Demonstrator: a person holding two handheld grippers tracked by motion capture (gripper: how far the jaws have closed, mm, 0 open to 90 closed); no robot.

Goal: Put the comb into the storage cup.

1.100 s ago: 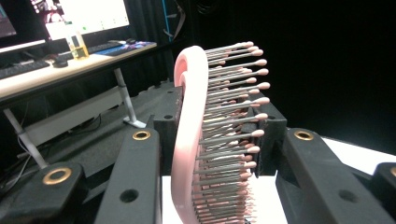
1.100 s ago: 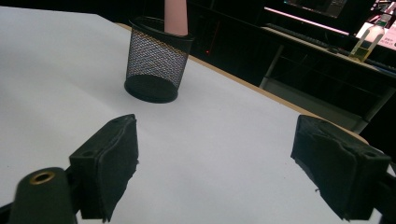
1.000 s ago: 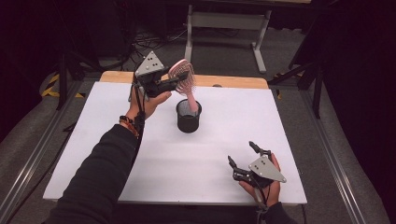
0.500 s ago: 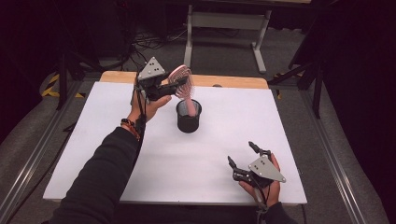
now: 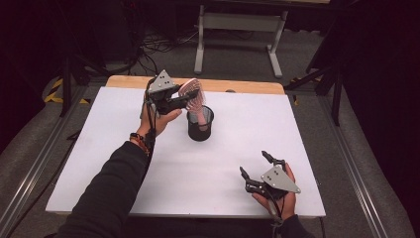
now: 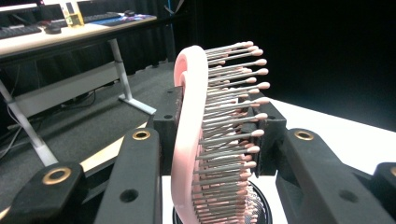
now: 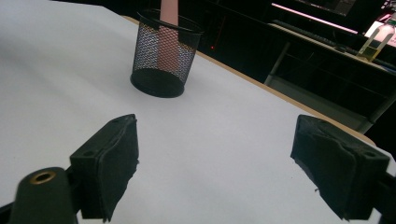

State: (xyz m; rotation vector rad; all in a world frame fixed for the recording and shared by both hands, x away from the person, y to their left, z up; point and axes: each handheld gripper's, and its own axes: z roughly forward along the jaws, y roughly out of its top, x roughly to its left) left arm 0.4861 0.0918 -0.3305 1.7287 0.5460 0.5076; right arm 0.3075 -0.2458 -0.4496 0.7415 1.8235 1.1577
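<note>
A pink hairbrush (image 5: 192, 94) stands with its handle down in a black mesh cup (image 5: 200, 130) at the back middle of the white table (image 5: 99, 148). My left gripper (image 5: 185, 99) is shut on the brush head, one pad on its back and one against the bristle tips (image 6: 254, 116). In the left gripper view the hairbrush (image 6: 191, 130) rises between the jaws, with the cup rim (image 6: 261, 205) below. My right gripper (image 5: 253, 163) rests open near the front right edge. Its view shows the cup (image 7: 161, 60) and the pink handle (image 7: 168, 42) beyond the open gripper (image 7: 215, 158).
A wooden strip (image 5: 247, 87) runs along the table's far edge. Beyond it stands a grey desk frame (image 5: 237, 25) on dark floor with cables. Metal rails (image 5: 356, 168) flank the table on both sides.
The left gripper has sunk a little with the brush, and the handle sits deeper in the cup. The right gripper has stayed put.
</note>
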